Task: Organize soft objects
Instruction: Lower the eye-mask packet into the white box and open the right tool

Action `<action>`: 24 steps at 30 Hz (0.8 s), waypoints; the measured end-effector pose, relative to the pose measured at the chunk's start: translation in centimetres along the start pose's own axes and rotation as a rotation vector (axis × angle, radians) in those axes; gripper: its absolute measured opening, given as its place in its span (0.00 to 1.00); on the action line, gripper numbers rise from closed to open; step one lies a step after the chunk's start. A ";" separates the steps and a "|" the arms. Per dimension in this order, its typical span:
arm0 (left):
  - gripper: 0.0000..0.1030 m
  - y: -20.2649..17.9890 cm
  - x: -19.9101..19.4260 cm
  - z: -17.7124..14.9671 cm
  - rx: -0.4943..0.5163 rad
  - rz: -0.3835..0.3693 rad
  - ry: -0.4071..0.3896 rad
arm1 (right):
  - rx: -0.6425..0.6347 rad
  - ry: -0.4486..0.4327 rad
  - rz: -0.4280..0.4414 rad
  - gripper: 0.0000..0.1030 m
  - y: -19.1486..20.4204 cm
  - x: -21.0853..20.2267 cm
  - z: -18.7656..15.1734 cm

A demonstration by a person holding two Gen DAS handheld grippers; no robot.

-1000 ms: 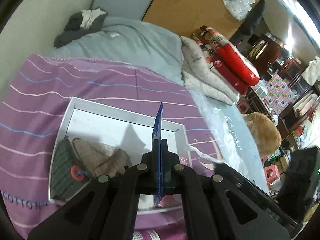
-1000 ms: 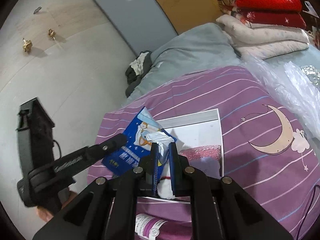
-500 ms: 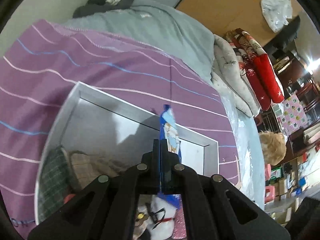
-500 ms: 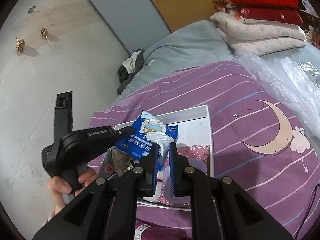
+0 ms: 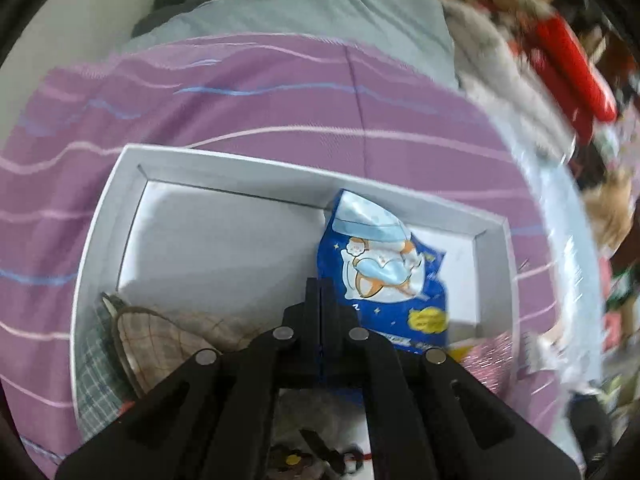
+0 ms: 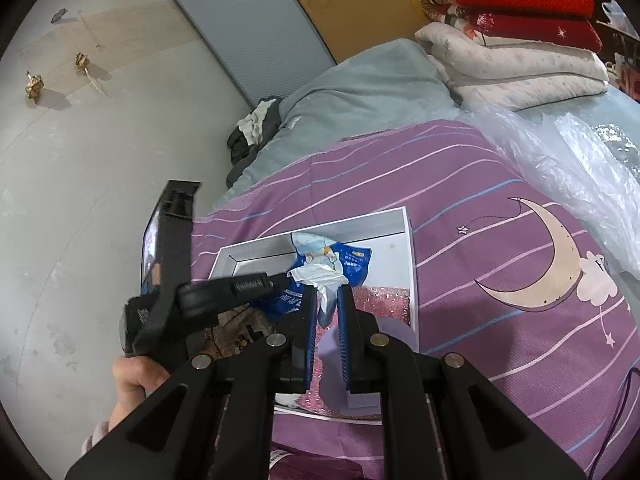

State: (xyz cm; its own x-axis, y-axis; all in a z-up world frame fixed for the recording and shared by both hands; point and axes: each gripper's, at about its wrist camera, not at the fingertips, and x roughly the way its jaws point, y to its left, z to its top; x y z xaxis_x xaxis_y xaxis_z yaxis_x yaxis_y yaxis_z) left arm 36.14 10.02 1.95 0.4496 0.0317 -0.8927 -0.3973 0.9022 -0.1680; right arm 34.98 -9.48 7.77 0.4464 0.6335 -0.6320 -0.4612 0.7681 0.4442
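Observation:
A white open box (image 5: 120, 184) (image 6: 412, 264) lies on the purple striped bedspread. My left gripper (image 5: 322, 284) (image 6: 282, 279) is shut on a blue cartoon-printed packet (image 5: 380, 272) (image 6: 352, 264), which hangs low inside the box near its far wall. Plaid fabric pieces (image 5: 160, 340) fill the box's left end, and a pink glittery item (image 5: 488, 356) (image 6: 384, 300) lies at its right. My right gripper (image 6: 326, 292) hovers over the box's near side, shut on a crumpled pale piece of film (image 6: 316, 276). A hand (image 6: 132, 376) holds the left gripper.
Folded quilts (image 6: 512, 40) are stacked at the back right beside a grey blanket (image 6: 360, 92). Clear plastic sheeting (image 6: 568, 168) lies to the right of the bedspread. A dark clothes pile (image 6: 252, 132) sits against the wall (image 6: 100, 200) on the left.
My left gripper has sunk and tipped downward into the box with the blue packet, whose printed face now shows. The right gripper has kept still.

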 end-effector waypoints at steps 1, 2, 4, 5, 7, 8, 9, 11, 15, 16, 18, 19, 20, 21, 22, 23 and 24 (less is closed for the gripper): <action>0.02 -0.5 0.3 0.0 0.034 0.036 0.001 | 0.001 0.001 0.001 0.09 0.0 0.0 0.0; 0.02 -0.8 0.4 0.0 0.062 0.060 0.001 | 0.000 0.002 0.002 0.09 0.0 0.1 0.0; 0.03 -1.2 0.4 -0.2 0.101 0.083 -0.011 | -0.005 0.004 0.000 0.09 0.1 0.2 -0.1; 0.05 -1.1 0.1 -0.3 0.108 0.079 -0.018 | -0.007 0.007 -0.002 0.09 0.0 0.3 -0.1; 0.16 -0.8 -0.7 -0.4 0.114 0.058 -0.022 | -0.006 0.019 -0.005 0.09 -0.2 0.7 -0.2; 0.36 -0.5 -1.1 -0.4 0.113 0.036 -0.029 | -0.004 0.024 -0.004 0.09 -0.4 1.0 -0.2; 0.57 0.0 -1.8 -0.4 0.106 -0.005 -0.039 | -0.001 0.029 -0.005 0.09 -0.6 1.3 -0.2; 0.64 0.7 -3.0 -0.5 0.078 -0.076 -0.075 | 0.003 0.036 -0.012 0.09 -0.8 1.8 -0.2; 0.64 2.4 -4.8 -0.2 0.028 -0.107 -0.126 | -0.002 0.047 -0.011 0.09 -0.8 2.7 -0.1; 0.64 2.7 -4.9 -0.1 0.018 -0.107 -0.134 | -0.005 0.049 -0.010 0.09 -0.8 2.9 0.0; 0.64 3.4 -5.4 -0.1 0.008 -0.092 -0.146 | -0.012 0.053 -0.007 0.09 -0.6 3.2 0.2; 0.64 3.4 -5.5 -0.2 0.006 -0.083 -0.152 | -0.016 0.060 0.008 0.09 -0.4 3.6 0.4; 0.64 3.7 -5.6 0.0 0.004 -0.073 -0.158 | -0.019 0.069 0.023 0.09 -0.3 4.0 0.6; 0.64 4.1 -5.8 -0.1 -0.004 -0.065 -0.168 | -0.022 0.077 0.032 0.09 -0.1 4.3 0.8; 0.64 4.5 -6.1 -0.1 -0.017 -0.059 -0.178 | -0.025 0.088 0.039 0.09 0.1 4.8 0.9; 0.64 4.7 -6.3 -0.3 -0.027 -0.060 -0.181 | -0.029 0.097 0.042 0.09 0.4 5.4 1.1; 0.64 5.1 -6.4 -0.3 -0.036 -0.066 -0.181 | -0.034 0.102 0.045 0.09 0.8 5.9 1.4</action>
State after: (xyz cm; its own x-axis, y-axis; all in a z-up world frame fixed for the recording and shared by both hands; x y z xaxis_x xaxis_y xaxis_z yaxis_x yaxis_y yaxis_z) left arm 30.98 14.26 6.63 0.6109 0.0524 -0.7900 -0.3887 0.8891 -0.2416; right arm 38.29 -5.01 5.24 0.3453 0.6528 -0.6742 -0.5057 0.7346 0.4523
